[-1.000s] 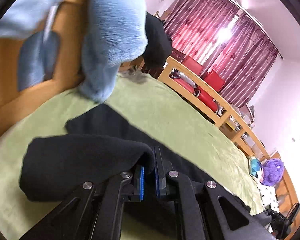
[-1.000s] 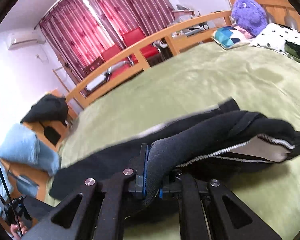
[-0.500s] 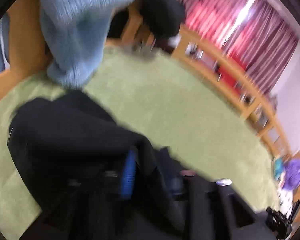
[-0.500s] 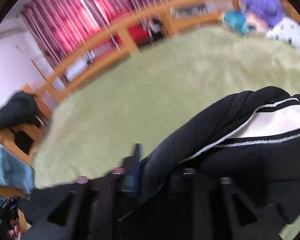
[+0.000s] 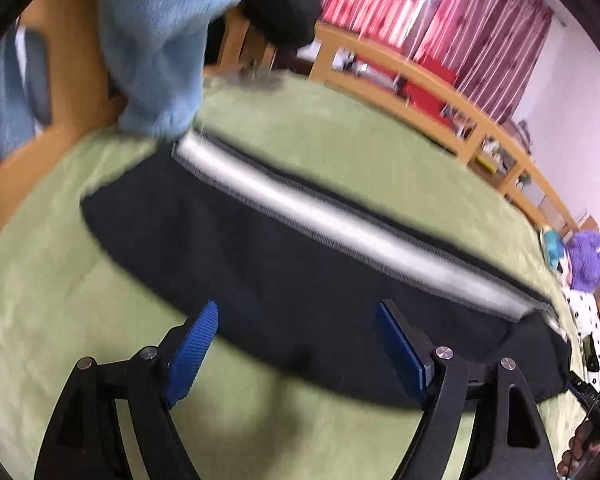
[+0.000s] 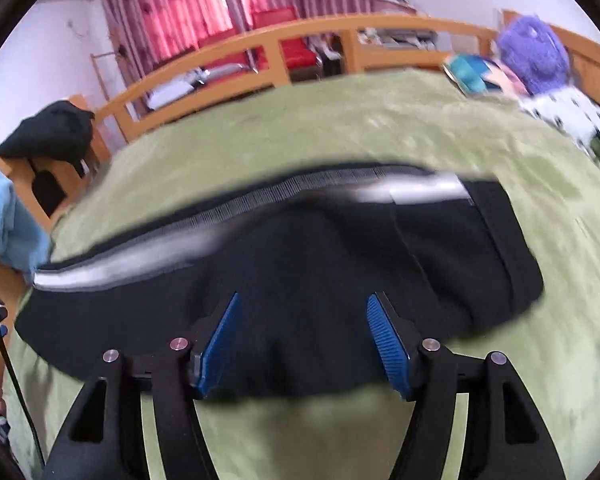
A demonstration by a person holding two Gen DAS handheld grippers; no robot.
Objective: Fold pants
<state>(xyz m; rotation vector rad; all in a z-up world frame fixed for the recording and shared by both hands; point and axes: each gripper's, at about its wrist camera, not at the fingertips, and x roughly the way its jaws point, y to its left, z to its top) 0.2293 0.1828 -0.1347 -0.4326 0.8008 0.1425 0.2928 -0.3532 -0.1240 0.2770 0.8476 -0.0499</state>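
1. The bed (image 5: pixel 340 148) is the biggest thing here: green blanket all over it, wooden rail along the far side. Everything sits on that.

2. The pants (image 5: pixel 284 280) lie stretched in a long dark band across the blanket, white side stripe (image 5: pixel 324 216) along the far edge. In the right wrist view the pants (image 6: pixel 300 280) look doubled lengthwise, with the waistband end toward the right and a lumpy bulge in the top layer near the middle. My read: one fold down, a crosswise fold to go.

3. The light blue garment (image 5: pixel 160 40) hangs off the footboard just beside the leg end. If I drag the cuffs that way, I could snag it.

4. Left tool (image 5: pixel 296 344) is wide apart and holding nothing, near edge of the pants between its blue pads.

5. Right tool (image 6: pixel 300 340) is the same: spread wide, empty, over the near edge of the fabric.

6. Main risks: pinching only the top layer so the fold peels apart when lifted, or the plush blanket getting grabbed along with the cloth. That bulge could also get locked in as a crease.
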